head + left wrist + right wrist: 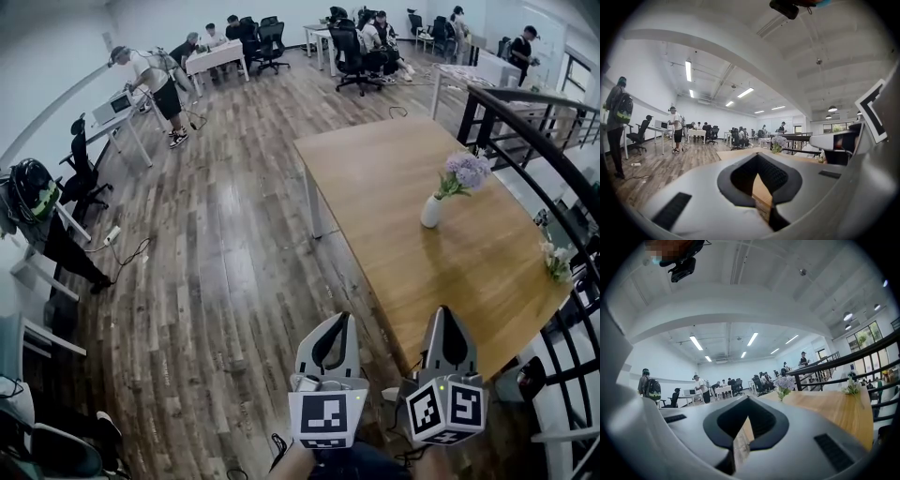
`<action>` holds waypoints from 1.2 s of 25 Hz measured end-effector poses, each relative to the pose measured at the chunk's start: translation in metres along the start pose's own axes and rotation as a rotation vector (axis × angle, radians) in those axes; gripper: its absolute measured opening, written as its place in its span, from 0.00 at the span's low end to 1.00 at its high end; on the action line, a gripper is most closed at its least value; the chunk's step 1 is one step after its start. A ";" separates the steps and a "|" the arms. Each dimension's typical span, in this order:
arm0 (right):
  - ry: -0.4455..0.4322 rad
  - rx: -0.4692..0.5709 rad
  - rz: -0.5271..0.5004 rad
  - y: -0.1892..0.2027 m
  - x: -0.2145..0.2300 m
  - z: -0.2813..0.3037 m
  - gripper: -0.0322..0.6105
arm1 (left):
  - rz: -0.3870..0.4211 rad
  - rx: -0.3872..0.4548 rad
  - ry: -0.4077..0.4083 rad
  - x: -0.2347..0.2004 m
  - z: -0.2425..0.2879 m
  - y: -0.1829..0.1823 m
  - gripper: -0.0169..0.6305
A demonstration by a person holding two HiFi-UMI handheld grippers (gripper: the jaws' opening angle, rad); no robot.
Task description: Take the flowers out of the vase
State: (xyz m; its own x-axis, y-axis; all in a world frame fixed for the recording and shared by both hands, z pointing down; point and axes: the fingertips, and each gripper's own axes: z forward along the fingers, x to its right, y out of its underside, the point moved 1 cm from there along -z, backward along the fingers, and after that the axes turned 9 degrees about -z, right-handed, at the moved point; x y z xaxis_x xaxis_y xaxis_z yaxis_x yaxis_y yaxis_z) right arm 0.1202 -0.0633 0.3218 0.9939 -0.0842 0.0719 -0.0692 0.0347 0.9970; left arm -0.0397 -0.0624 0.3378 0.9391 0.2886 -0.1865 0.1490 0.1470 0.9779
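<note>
A small white vase (430,212) stands on the wooden table (394,178), towards its far right. Purple flowers (466,172) on green stems rise out of it. Both grippers are held side by side short of the table's near corner, well away from the vase. My left gripper (344,319) and my right gripper (444,311) are shut, with nothing between the jaws. Far ahead of the shut jaws, the flowers (778,141) show in the left gripper view. In the right gripper view the flowers (784,382) stand above the tabletop (834,408).
A black stair railing (525,122) runs along the table's right side. A sprig of white flowers (557,260) sits at the table's right edge. Several people work at desks (216,58) with office chairs at the back. A person with a backpack (33,202) stands at left.
</note>
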 end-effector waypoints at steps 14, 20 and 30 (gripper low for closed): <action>0.078 0.023 -0.024 -0.009 0.014 0.062 0.07 | -0.011 -0.036 0.068 -0.016 0.081 0.000 0.08; 0.114 0.006 -0.028 -0.011 0.024 0.105 0.07 | -0.008 -0.038 0.117 -0.018 0.132 -0.007 0.08; 0.174 0.014 -0.034 -0.030 0.044 0.175 0.07 | -0.016 -0.076 0.194 -0.017 0.212 -0.019 0.08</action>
State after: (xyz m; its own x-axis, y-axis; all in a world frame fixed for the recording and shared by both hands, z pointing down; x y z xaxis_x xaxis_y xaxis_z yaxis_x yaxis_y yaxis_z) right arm 0.1511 -0.2419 0.2997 0.9955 0.0885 0.0329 -0.0349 0.0212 0.9992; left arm 0.0071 -0.2709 0.3427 0.8586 0.4613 -0.2237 0.1327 0.2214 0.9661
